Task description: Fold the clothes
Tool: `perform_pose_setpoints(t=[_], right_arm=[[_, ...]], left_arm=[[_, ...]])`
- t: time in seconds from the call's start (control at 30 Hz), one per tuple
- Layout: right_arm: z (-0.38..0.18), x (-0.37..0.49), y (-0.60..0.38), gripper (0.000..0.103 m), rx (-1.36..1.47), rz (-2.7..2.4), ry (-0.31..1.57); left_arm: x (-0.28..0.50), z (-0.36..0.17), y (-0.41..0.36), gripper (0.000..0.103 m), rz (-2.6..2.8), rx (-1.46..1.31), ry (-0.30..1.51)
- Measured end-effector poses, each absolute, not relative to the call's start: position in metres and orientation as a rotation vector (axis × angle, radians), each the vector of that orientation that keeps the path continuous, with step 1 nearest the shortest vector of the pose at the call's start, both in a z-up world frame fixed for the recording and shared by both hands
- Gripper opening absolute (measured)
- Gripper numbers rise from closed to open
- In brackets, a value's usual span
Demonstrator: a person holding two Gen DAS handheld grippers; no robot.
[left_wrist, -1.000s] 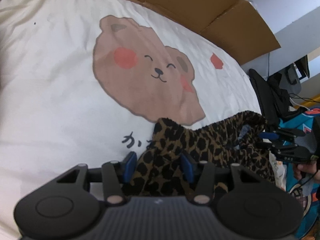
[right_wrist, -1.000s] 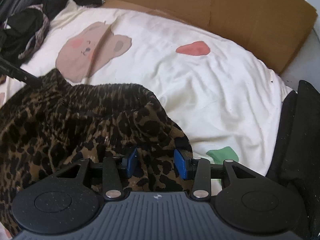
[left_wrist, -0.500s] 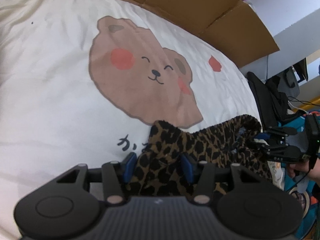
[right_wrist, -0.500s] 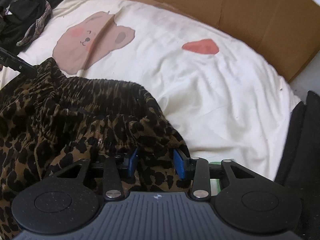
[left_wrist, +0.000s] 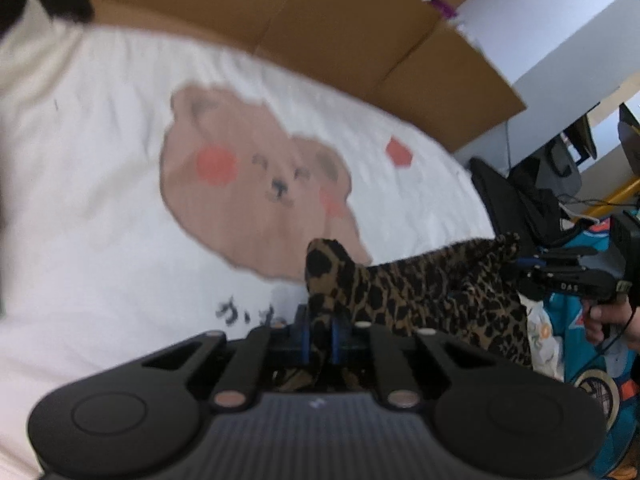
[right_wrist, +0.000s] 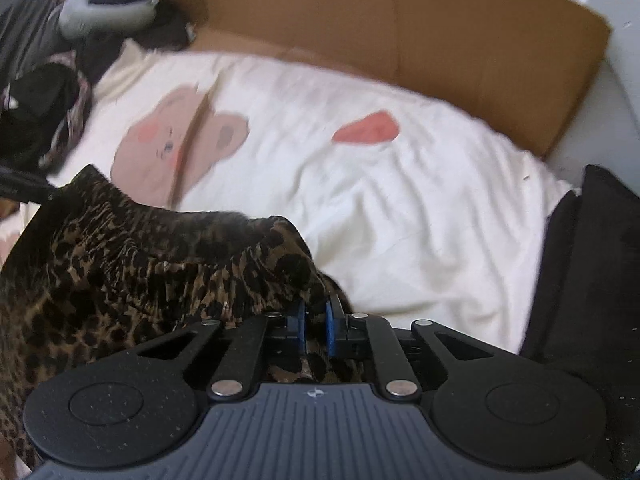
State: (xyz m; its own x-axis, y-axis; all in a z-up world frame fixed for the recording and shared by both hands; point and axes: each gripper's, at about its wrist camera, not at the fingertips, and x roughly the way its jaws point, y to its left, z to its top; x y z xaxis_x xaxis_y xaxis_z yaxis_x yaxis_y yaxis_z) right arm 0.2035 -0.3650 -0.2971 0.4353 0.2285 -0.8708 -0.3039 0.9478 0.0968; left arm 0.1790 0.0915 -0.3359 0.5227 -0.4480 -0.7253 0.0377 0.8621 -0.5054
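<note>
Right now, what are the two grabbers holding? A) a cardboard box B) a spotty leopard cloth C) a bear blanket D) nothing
B: the left gripper and the right gripper are each pinched shut on the leopard-print cloth, stretched between them.

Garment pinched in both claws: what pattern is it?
Leopard print, black spots on tan-brown fabric; clearest in the right wrist view.

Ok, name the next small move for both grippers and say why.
Probably draw them apart to pull the edge taut. The left gripper and right gripper are each shut on the leopard-print garment, which sags bunched between them above the bear-print sheet.
</note>
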Motion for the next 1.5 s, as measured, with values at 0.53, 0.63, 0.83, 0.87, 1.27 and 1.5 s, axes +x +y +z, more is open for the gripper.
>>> perform_pose_setpoints(t=[0.53, 0.63, 0.83, 0.87, 1.27, 1.5], right_arm=[[-0.292, 0.265, -0.379, 0.007, 0.071, 0.330, 1.065], [-0.295, 0.284, -0.374, 0.007, 0.056, 0.332, 1.066], [-0.301, 0.323, -0.361, 0.007, -0.010, 0.347, 1.069], [-0.302, 0.329, -0.359, 0.007, -0.020, 0.351, 1.074], [-0.302, 0.395, -0.343, 0.007, -0.084, 0.329, 1.062], [-0.303, 0.418, -0.340, 0.007, -0.077, 0.294, 1.042]], left_arm=[[0.210, -0.286, 0.098, 0.009, -0.219, -0.274, 0.827], [0.221, -0.290, 0.105, 0.009, -0.201, -0.275, 0.830], [0.249, -0.303, 0.120, 0.009, -0.168, -0.266, 0.855], [0.254, -0.304, 0.122, 0.009, -0.161, -0.267, 0.856], [0.311, -0.311, 0.143, 0.009, -0.114, -0.254, 0.858], [0.338, -0.318, 0.148, 0.009, -0.079, -0.260, 0.872]])
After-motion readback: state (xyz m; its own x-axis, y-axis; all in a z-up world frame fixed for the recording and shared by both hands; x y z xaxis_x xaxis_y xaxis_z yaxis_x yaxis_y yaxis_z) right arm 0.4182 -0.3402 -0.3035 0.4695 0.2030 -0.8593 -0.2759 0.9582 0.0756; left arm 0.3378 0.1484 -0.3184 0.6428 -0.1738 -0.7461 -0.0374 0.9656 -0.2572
